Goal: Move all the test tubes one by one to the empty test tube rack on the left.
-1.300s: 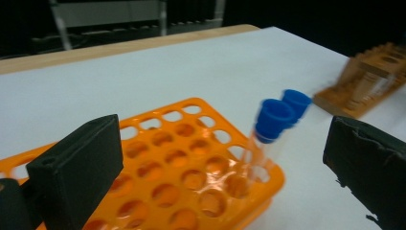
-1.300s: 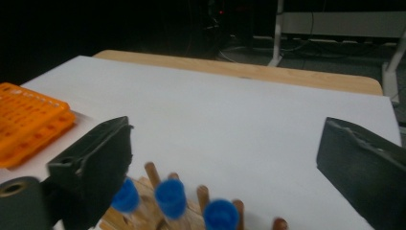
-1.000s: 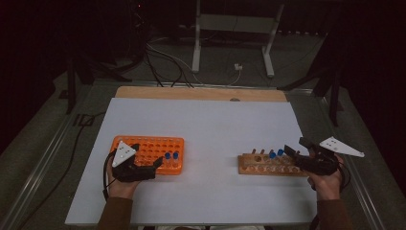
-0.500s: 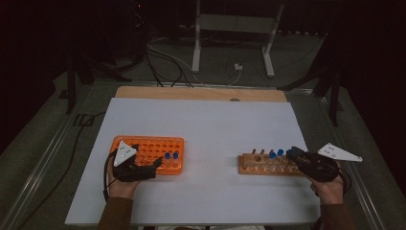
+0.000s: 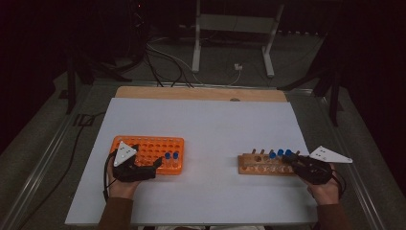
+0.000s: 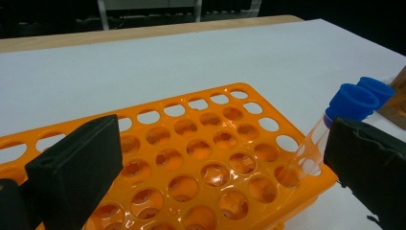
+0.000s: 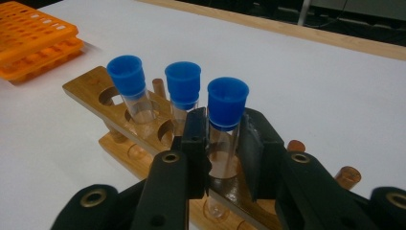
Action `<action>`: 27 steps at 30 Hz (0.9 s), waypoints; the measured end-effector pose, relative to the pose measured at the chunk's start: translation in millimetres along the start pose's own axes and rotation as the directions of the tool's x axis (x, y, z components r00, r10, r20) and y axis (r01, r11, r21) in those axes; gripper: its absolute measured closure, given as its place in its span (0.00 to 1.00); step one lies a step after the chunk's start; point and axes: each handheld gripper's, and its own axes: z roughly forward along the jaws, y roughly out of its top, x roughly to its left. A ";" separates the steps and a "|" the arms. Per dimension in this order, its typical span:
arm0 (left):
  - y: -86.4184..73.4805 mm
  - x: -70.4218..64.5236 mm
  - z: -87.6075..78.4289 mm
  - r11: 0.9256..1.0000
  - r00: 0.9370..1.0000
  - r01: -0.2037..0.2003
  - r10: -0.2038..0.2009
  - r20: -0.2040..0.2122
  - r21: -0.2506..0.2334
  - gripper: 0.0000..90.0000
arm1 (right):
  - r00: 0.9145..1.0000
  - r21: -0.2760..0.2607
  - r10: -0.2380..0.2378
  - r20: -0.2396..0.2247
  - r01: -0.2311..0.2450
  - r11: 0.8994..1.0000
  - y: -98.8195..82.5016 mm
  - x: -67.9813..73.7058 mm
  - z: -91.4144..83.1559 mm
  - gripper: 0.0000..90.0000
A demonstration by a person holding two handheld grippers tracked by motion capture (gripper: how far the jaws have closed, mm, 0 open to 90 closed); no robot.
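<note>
A: Looking from big to small: the white table [image 5: 210, 129] carries an orange rack [image 5: 148, 152] on the left and a wooden rack [image 5: 261, 165] on the right. The left gripper [image 5: 152, 165] rests at the orange rack, jaws wide apart, two blue-capped tubes [image 6: 352, 103] standing just beside one jaw.

B: And the right gripper [image 7: 222, 143]?

A: Its jaws have just been closing, and now they clamp the nearest tube [image 7: 225, 120], which stands in its hole at the end of the wooden rack, next to two more capped tubes [image 7: 155, 88].

B: So what might go wrong?

A: I'd say a slanted pull. If the tube comes out at an angle it could bind in the hole and drag the light wooden rack along, or knock the neighbour tube just beside it.

B: Anything smaller?

A: The glass looks smooth; gripped below the cap, it could slip through the pads.
</note>
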 end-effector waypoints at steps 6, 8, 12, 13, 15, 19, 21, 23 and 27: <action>-0.4 -0.3 0.3 1.000 1.000 0.001 -0.001 -0.003 0.000 0.01 | 1.000 -0.001 -0.008 0.008 0.008 1.000 0.1 1.2 1.0 0.85; -0.5 0.0 0.3 1.000 1.000 0.002 -0.002 -0.004 0.000 0.01 | 1.000 0.000 -0.014 0.011 0.014 1.000 0.3 1.7 1.0 0.85; -0.6 -0.1 -0.1 1.000 1.000 0.003 -0.003 -0.009 -0.006 0.01 | 1.000 -0.007 -0.011 0.021 0.011 1.000 1.1 1.8 0.2 0.85; -0.5 -0.1 -0.3 1.000 1.000 -0.001 0.001 -0.014 -0.008 0.01 | 1.000 -0.008 -0.010 0.023 0.010 1.000 1.5 1.7 -0.4 0.85; -0.5 -0.1 -0.8 1.000 1.000 0.002 -0.002 -0.018 -0.011 0.01 | 1.000 -0.018 -0.006 0.026 0.006 1.000 2.5 1.3 -1.8 0.85; -0.7 0.0 -0.5 1.000 1.000 0.001 -0.001 -0.019 -0.009 0.01 | 1.000 -0.040 0.007 0.016 -0.007 0.999 5.7 1.0 -5.3 0.85; -0.9 -0.2 -0.3 1.000 1.000 0.001 -0.001 -0.018 -0.010 0.01 | 1.000 -0.044 0.005 0.014 -0.005 0.999 7.5 1.3 -6.7 0.85; -1.1 -0.4 -0.2 1.000 1.000 0.000 0.000 -0.021 -0.010 0.01 | 1.000 -0.048 0.006 0.013 -0.005 0.999 9.5 1.7 -8.2 0.85; -0.9 -0.5 -1.0 1.000 1.000 0.001 -0.002 -0.028 -0.017 0.01 | 1.000 -0.051 0.007 0.014 -0.006 0.999 14.1 2.0 -11.5 0.86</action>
